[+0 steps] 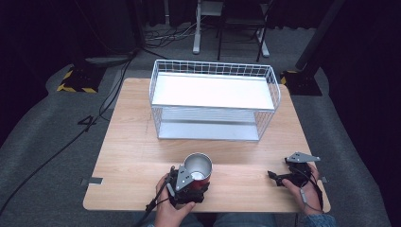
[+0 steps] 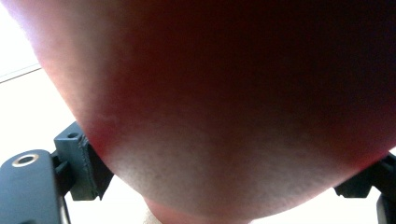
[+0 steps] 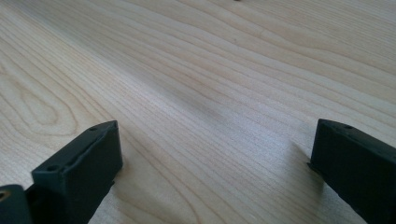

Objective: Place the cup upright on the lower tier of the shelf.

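A red metal cup [image 1: 197,166] with a shiny silver inside stands upright near the table's front edge, left of the middle. My left gripper [image 1: 194,182] reaches it from the person's side. In the left gripper view the cup's red wall [image 2: 224,93] looms very close. One black jaw lies on each side of it, and I see no gap between the pads [image 2: 86,156] and the wall. My right gripper [image 1: 277,178] rests low over the table at the front right. Its jaws stand wide apart over bare wood [image 3: 215,154], with nothing between them.
A white two-tier wire shelf [image 1: 213,92] stands at the back middle of the wooden table [image 1: 137,142], both tiers bare. Cables, a chair and stand legs lie on the grey floor beyond the table.
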Tool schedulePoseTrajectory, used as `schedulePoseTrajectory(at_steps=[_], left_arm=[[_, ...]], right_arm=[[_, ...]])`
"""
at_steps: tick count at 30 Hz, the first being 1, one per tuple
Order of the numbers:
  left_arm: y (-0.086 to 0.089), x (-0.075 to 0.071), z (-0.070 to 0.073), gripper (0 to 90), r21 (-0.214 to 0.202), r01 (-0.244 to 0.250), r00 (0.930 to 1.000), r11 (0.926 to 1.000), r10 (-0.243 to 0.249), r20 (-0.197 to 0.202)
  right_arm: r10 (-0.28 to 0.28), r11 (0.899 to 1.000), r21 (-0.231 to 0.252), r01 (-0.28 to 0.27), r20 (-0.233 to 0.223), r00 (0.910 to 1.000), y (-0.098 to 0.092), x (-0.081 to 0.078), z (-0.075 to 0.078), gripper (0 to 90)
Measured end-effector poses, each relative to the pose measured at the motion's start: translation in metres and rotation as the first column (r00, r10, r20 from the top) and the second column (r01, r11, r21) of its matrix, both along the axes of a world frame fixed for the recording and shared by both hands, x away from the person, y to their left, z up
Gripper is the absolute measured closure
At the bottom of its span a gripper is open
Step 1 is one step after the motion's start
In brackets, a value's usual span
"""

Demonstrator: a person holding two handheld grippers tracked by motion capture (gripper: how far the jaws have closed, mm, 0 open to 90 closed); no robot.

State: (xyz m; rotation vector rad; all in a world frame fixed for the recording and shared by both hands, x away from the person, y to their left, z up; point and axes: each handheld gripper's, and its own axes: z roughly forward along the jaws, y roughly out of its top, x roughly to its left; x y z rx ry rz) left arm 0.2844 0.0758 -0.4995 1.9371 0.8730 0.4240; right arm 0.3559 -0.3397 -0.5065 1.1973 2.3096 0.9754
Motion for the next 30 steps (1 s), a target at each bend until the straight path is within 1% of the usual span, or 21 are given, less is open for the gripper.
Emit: schedulePoseTrajectory(at_steps=[3, 12, 21, 27, 29, 30], left_arm=[[-0.0020, 0.0006, 0.0002, 14.7, 0.018, 0.010, 0.9999, 0.9998, -0.010, 0.007], [-0.0032, -0.0020, 0.0000, 16.2, 0.017, -0.010, 0.9999, 0.9998, 0.010, 0.013], [-0.0027, -0.0020, 0.0004, 16.4, 0.021, 0.001, 0.9999, 0.9998, -0.001, 0.014], [-0.0020, -0.0017, 0.0012, 16.4, 0.024, 0.005, 1.0000, 0.9997, -0.005, 0.008], [-0.0017, -0.0017, 0.0017, 16.4, 0.018, 0.005, 1.0000, 0.9998, -0.005, 0.001], [-0.0012, -0.0015, 0.0020, 16.4, 0.024, 0.005, 1.0000, 0.9997, -0.005, 0.004]], right_arm=[[0.000, 1.000, 0.000, 0.000, 0.000, 1.0000, 0.0000, 0.0000, 0.0000, 2.3], [0.000, 1.000, 0.000, 0.000, 0.000, 1.0000, 0.0000, 0.0000, 0.0000, 2.3], [0.000, 1.000, 0.000, 0.000, 0.000, 1.0000, 0.0000, 0.0000, 0.0000, 2.3], [0.000, 1.000, 0.000, 0.000, 0.000, 1.0000, 0.0001, 0.0000, 0.0000, 2.3], [0.000, 1.000, 0.000, 0.000, 0.000, 1.0000, 0.0001, 0.0000, 0.0000, 2.3], [0.000, 1.000, 0.000, 0.000, 0.000, 1.0000, 0.0001, 0.0000, 0.0000, 2.3]])
